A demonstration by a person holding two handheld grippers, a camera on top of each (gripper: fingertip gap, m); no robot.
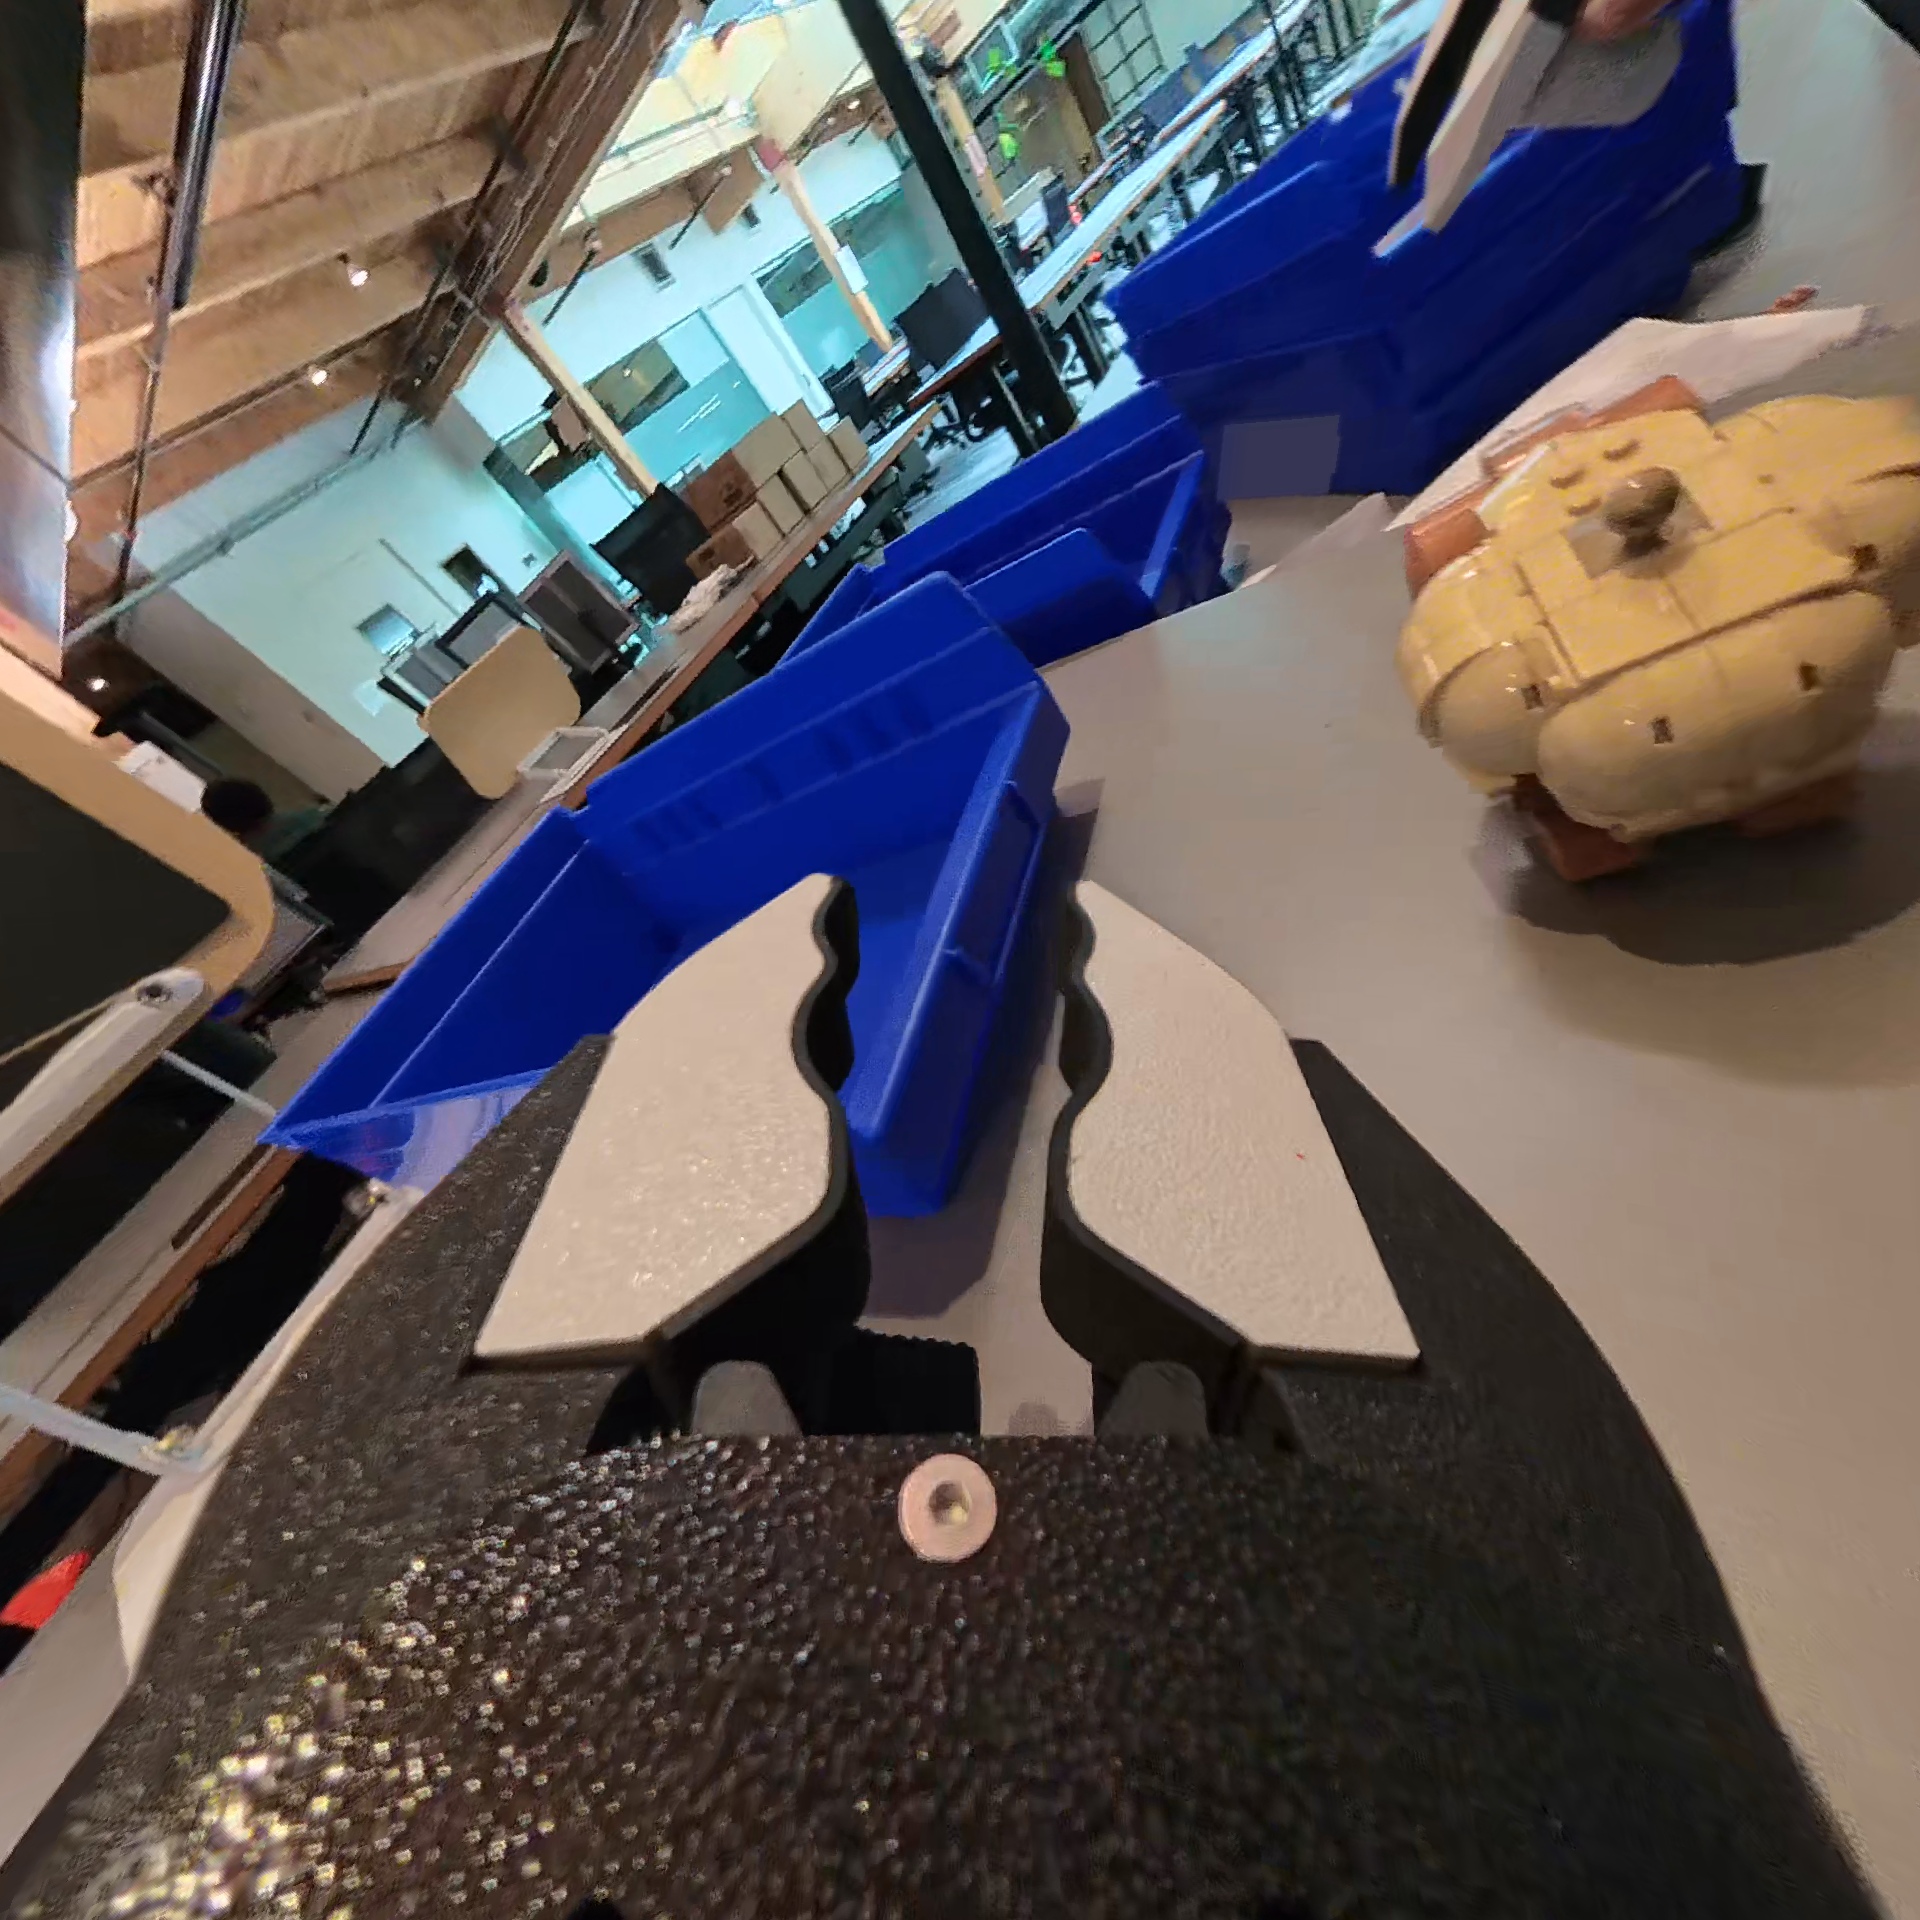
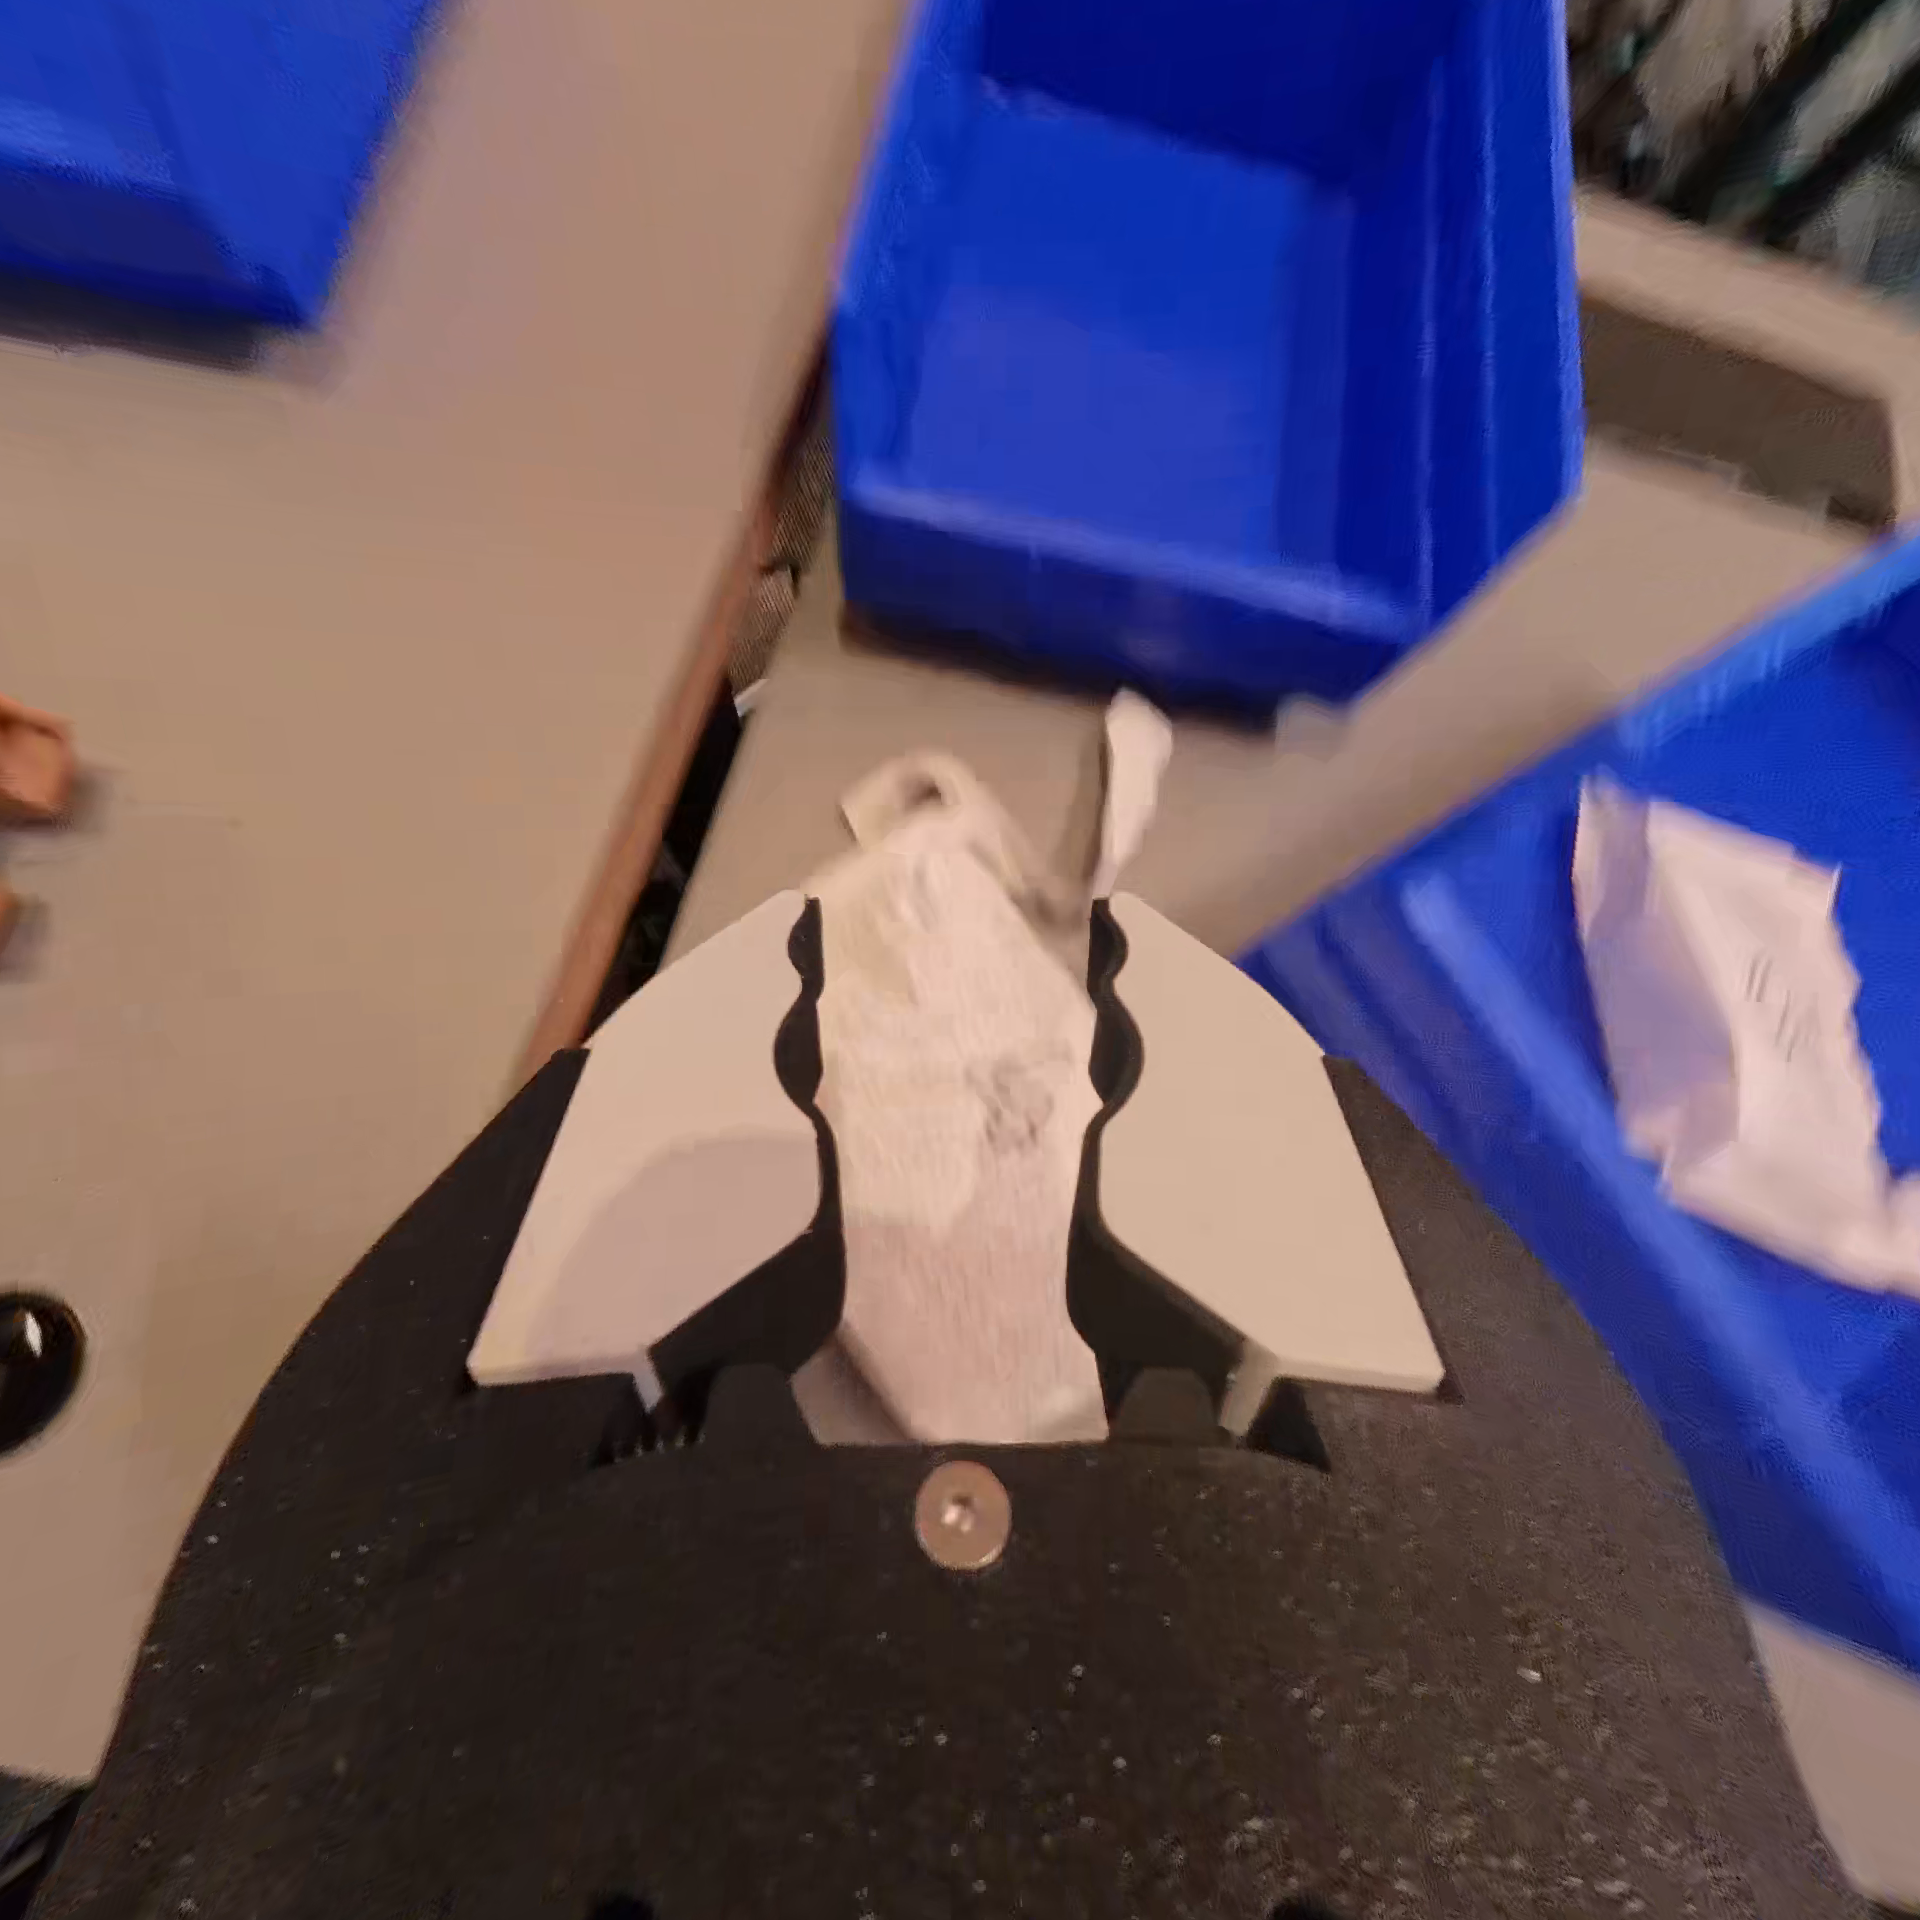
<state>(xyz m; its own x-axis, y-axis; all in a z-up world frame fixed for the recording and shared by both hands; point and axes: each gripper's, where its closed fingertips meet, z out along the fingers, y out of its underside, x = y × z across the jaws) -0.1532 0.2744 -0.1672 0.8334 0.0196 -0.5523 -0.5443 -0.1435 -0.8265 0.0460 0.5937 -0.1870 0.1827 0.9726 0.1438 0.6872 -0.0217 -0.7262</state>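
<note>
the left gripper has its two fingers on either side of the side wall of a blue bin. the bin sits at the edge of the grey table, a little tilted. one finger is inside the bin and one is outside. it is hard to tell if the pads press the wall.

the right gripper holds a small white knitted bag between its fingers, and both pads press on it. the bag is blurry and has a little loop at its top. it hangs over the table, near two blue bins.

Hand-held gripper astride blue bin wall
</note>
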